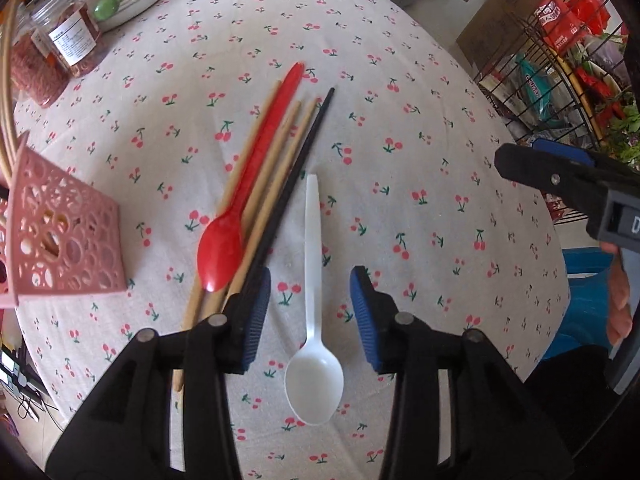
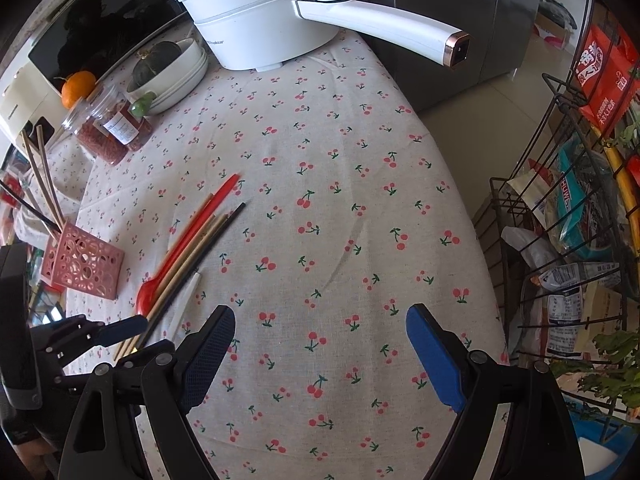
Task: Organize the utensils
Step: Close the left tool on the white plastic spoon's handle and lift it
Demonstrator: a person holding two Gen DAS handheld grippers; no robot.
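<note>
Right tool (image 2: 320, 356) wide open above bare cherry-print desk (image 2: 340, 220), nothing between pads. Left: red spoon (image 2: 182, 246), chopsticks (image 2: 188, 258), white spoon (image 2: 185, 302) beside pink holder (image 2: 86, 266).

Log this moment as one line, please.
left gripper: open over white plastic spoon | right gripper: open, empty | red plastic spoon, chopsticks on cloth | pink perforated holder: beside

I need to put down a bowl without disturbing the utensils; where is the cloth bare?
Bare cloth runs from the white spoon to the table's edge by the wire rack, and up toward the white pot. It is crowded around the red spoon, chopsticks, pink holder and jars.
</note>
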